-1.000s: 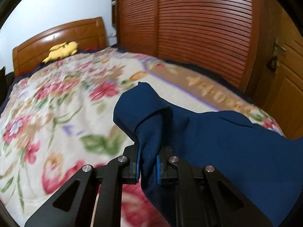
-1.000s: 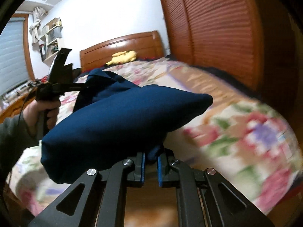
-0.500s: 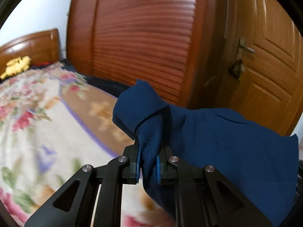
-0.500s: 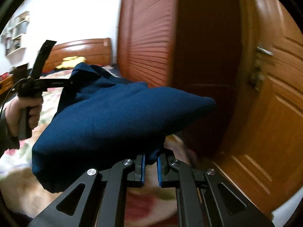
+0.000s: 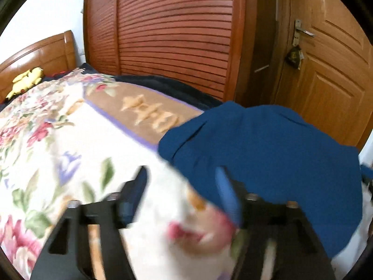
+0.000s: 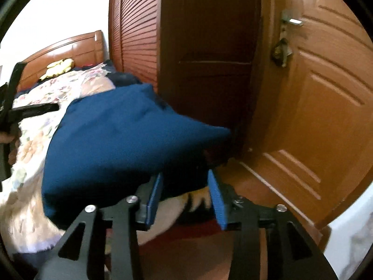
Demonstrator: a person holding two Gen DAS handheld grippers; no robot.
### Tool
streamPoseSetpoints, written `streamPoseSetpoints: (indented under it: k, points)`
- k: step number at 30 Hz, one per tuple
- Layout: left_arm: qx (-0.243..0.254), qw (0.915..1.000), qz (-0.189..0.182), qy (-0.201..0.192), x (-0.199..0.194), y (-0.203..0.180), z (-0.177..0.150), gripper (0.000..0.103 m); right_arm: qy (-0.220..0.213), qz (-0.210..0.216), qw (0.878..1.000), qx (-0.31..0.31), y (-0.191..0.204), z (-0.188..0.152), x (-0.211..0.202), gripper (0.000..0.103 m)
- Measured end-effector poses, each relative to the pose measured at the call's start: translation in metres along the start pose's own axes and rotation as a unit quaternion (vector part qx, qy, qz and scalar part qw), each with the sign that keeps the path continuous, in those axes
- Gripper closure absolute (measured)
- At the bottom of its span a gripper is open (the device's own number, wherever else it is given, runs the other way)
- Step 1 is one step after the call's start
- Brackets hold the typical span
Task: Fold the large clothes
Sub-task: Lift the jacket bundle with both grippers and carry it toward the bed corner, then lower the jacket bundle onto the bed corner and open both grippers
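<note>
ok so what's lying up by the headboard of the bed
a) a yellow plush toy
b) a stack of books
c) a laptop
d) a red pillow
a: a yellow plush toy lies at the head of the floral bedspread, just below the wooden headboard, and it shows again in the right wrist view.

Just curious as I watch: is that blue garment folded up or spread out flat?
Folded. The blue garment lies as a thick doubled-over bundle on the floral bedspread, not spread flat.
</note>
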State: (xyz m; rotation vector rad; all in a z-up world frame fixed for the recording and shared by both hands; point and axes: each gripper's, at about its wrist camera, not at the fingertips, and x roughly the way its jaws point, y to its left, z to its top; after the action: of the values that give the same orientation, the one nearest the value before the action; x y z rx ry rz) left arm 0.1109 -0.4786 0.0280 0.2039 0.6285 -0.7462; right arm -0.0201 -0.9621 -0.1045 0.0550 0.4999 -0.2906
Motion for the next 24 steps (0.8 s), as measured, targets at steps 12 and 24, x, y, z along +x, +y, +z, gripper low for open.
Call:
streamPoseSetpoints:
  k: [12, 24]
  points:
    - [0.015, 0.9997, 0.019, 0.000, -0.087, 0.016, -0.070, 0.014, -0.074, 0.076, 0.994, -0.032, 0.040, -0.008, -0.046, 0.059]
    - [0.012, 0.9997, 0.004, -0.018, -0.140, 0.032, -0.104, 0.013, 0.006, 0.091, 0.995, -0.029, 0.045, -0.002, 0.045, 0.016]
